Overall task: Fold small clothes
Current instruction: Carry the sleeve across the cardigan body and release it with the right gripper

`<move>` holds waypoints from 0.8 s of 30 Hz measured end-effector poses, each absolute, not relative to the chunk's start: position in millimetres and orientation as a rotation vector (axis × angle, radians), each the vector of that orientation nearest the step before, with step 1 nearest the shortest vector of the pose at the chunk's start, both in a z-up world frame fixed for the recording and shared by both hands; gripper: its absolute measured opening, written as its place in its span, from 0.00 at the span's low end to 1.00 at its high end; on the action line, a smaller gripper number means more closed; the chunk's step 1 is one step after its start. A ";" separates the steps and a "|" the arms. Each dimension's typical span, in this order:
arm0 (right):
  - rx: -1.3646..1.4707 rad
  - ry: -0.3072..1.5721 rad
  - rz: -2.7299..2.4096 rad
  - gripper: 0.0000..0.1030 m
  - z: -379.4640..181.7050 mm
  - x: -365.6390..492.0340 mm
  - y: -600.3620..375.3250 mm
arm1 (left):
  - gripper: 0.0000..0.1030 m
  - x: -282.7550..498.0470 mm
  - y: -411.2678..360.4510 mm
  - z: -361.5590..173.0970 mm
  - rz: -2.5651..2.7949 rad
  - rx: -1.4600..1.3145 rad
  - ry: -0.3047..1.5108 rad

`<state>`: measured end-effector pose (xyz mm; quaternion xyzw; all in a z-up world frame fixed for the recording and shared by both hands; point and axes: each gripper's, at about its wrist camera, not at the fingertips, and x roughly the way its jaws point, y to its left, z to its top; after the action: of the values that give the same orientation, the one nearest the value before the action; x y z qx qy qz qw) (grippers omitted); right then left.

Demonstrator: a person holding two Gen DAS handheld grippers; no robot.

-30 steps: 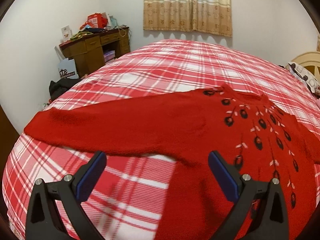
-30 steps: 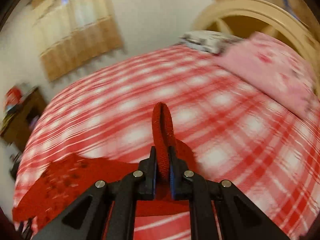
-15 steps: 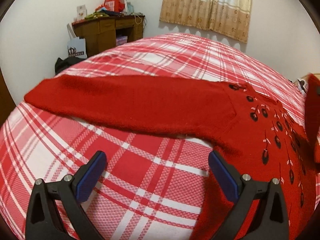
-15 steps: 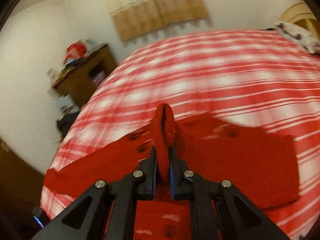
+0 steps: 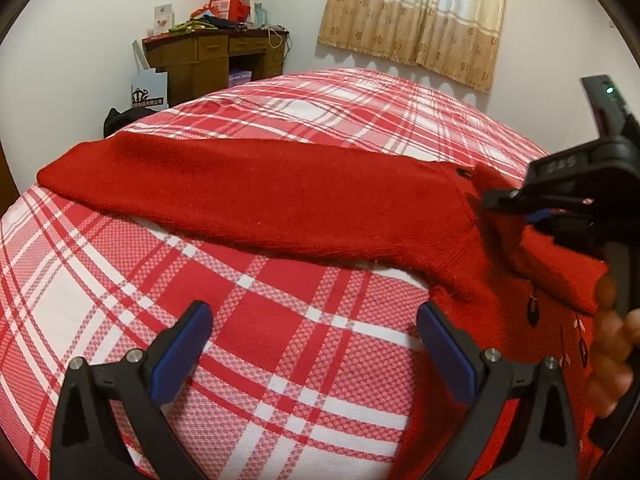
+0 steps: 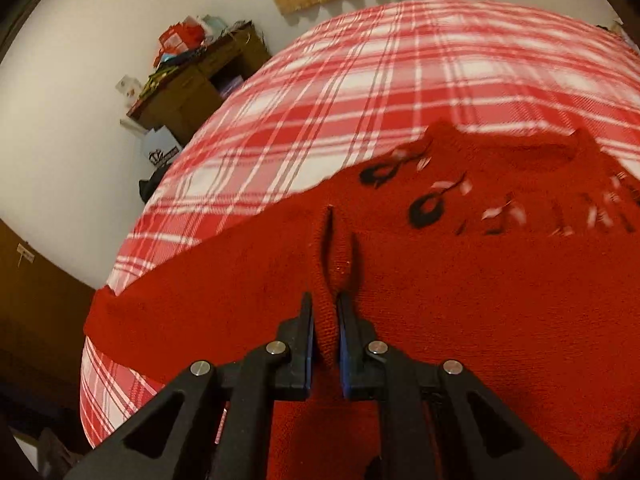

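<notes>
We note the right gripper (image 6: pixel 325 322) starting to part around the sweater (image 5: pixel 280 208) sleeve cuff (image 6: pixel 326 320) at 6 o'clock, left gripper (image 5: pixel 316 344) wide and empty; an early release risks the sleeve bunching crooked.

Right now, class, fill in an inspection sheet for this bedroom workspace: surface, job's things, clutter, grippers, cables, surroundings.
Surface: bed under red-and-white plaid cover.
Job's things: red sweater lying flat, one sleeve stretched out sideways.
Clutter: nothing seen on the bed.
Grippers: left gripper open, over bare cover; right gripper opening, a sweater fold between its pads.
Cables: a cord hanging at the desk.
Surroundings: curtain, white bag beside the desk.
</notes>
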<state>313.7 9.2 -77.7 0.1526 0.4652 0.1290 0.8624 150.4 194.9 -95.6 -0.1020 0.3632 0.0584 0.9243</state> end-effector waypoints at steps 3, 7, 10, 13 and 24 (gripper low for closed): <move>0.322 0.964 0.305 0.19 -80.7 312.2 10.1 | 1.00 149.7 195.0 -95.6 0.118 -0.212 0.740; 0.414 0.984 0.451 0.44 -77.6 312.2 12.7 | 1.00 148.8 195.2 -95.5 0.118 -0.212 0.740; 0.392 0.885 0.482 0.43 -55.8 295.3 5.3 | 1.00 148.7 195.9 -95.4 0.120 -0.208 0.743; 0.318 0.841 0.366 0.34 -49.8 285.2 -7.2 | 1.00 148.9 195.7 -95.4 0.123 -0.204 0.745; 0.159 0.926 0.402 0.34 -86.7 286.8 37.3 | 1.00 152.5 192.6 -95.8 0.134 -0.187 0.752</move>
<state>286.8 37.3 -86.7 0.0759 0.4431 0.1924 0.8723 152.5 192.6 -95.8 -0.0909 0.3662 0.0655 0.9238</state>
